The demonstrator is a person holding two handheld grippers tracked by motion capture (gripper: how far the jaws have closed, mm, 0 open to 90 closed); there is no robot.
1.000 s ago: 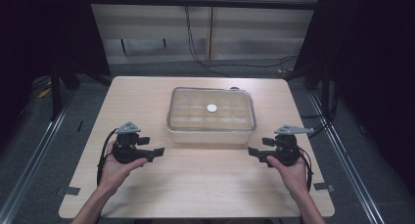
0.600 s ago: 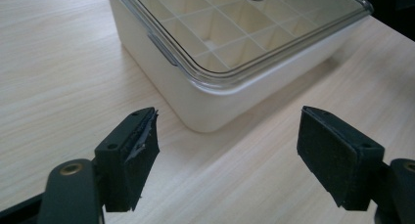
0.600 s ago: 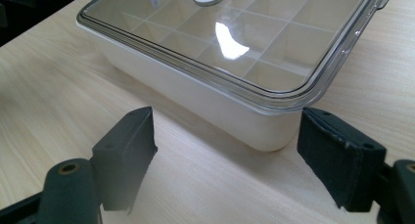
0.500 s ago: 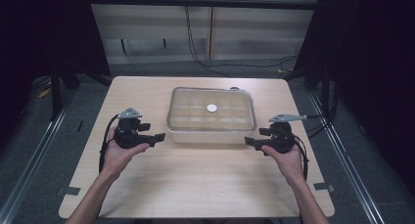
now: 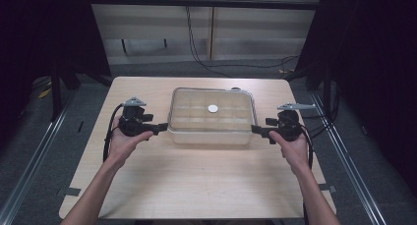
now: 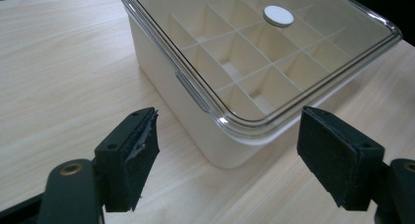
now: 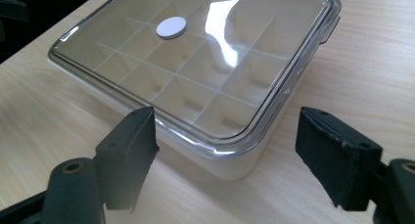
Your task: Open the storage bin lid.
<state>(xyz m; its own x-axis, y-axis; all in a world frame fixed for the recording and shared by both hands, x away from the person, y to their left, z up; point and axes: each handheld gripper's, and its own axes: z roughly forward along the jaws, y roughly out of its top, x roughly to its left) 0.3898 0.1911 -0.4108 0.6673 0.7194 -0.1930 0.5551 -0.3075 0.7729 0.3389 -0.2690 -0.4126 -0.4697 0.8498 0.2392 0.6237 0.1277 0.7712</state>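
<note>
Now each tool, left (image 5: 160,128) and right (image 5: 254,130), gapes apart beside the lidded compartment box (image 5: 211,116) on the counter (image 5: 196,181).

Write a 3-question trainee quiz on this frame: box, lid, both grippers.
1. True or false: the clear lid is off the divided box.
2. What lies on the lid's middle?
   A. white round disc
   B. red cap
   C. screw
3. How do the jaws of the left gripper and right gripper stand?

Key:
1. False; it sits on the box.
2. A.
3. Both open, each facing a near corner of the box, not touching it.
</note>
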